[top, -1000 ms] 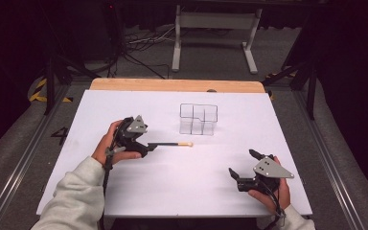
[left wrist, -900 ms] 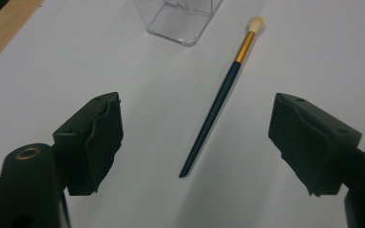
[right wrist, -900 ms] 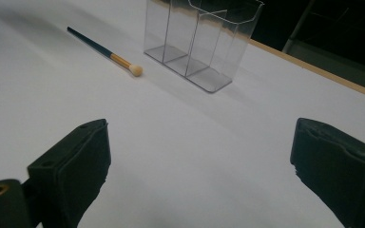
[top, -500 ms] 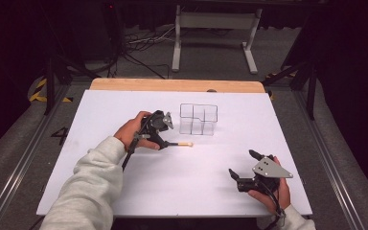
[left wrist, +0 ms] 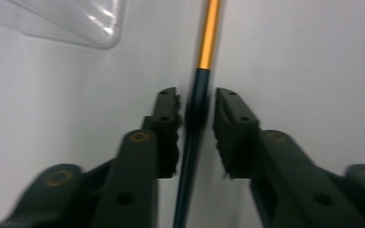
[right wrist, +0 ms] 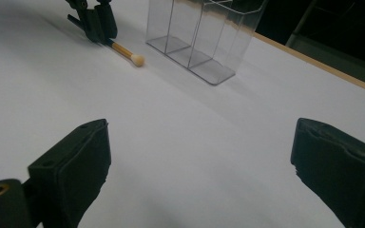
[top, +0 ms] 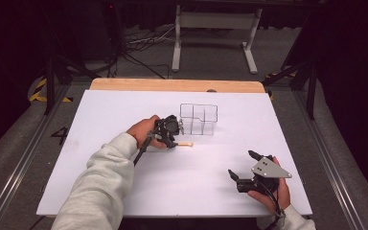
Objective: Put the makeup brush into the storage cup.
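A thin brush with a dark blue handle, gold ferrule and cream tip [top: 184, 143] lies on the white table just in front of a clear divided organiser [top: 199, 119]. My left gripper [top: 172, 140] is down over the brush. In the left gripper view its jaws stand on either side of the dark handle [left wrist: 197, 95] with a narrow gap, not clamped, and the gold part [left wrist: 209, 38] runs ahead. My right gripper [top: 242, 164] rests open near the front right with nothing between its jaws. From the right gripper view I see the brush [right wrist: 123, 50], the organiser [right wrist: 195, 38] and the left gripper [right wrist: 95, 21].
The white table top [top: 100, 120] has a wooden strip [top: 172, 85] along its far edge. A corner of the organiser [left wrist: 76, 19] sits close to the left jaw. Beyond the table stand a metal frame [top: 211, 33] and cables on the dark floor.
My left gripper has moved right and forward along the brush toward the organiser and lowered over the handle. The brush tip has stayed put. The right gripper has not moved.
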`<state>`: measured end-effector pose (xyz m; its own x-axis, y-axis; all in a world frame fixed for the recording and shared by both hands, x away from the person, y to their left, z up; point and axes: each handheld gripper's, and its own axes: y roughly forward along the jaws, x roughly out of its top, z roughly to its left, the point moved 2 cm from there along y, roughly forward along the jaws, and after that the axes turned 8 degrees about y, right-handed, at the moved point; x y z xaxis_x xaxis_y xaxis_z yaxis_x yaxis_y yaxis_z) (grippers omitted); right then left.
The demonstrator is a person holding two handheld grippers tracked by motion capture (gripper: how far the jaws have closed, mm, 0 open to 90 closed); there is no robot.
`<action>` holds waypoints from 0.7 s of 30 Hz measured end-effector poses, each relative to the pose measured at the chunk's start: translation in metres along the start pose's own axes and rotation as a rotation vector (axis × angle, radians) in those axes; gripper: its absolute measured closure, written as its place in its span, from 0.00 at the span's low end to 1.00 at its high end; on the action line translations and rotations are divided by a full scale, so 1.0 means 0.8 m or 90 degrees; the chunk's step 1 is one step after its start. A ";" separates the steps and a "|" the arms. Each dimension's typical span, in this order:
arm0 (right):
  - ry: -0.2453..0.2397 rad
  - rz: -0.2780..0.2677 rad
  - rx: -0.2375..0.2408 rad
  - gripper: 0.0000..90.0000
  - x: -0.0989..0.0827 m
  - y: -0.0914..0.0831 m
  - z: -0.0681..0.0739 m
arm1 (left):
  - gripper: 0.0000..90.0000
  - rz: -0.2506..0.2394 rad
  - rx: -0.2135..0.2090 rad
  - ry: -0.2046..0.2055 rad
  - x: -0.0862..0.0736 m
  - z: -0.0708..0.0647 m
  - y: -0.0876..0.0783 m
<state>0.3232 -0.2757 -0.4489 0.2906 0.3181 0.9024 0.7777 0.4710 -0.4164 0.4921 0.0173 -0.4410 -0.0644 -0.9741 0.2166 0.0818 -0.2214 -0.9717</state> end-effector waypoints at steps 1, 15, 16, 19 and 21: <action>-0.002 0.000 0.000 0.07 0.000 0.000 0.000 | 0.88 0.001 0.001 -0.002 0.002 0.000 0.001; 0.003 0.001 0.000 0.08 0.000 -0.001 -0.001 | 0.92 0.028 0.040 -0.017 0.003 -0.009 -0.001; 0.004 0.001 0.000 0.08 0.000 -0.001 -0.001 | 0.92 0.030 0.035 -0.021 0.001 -0.009 -0.002; 0.004 0.000 0.001 0.08 0.001 0.000 -0.001 | 0.92 0.018 0.047 -0.034 -0.006 -0.008 -0.005; 0.004 0.000 0.001 0.08 0.001 -0.001 -0.001 | 0.92 0.006 0.051 -0.046 -0.010 -0.009 -0.007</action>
<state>0.3235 -0.2763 -0.4481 0.2948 0.3128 0.9029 0.7769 0.4717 -0.4170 0.4853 0.0268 -0.4376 0.0092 -0.9762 0.2166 0.1619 -0.2123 -0.9637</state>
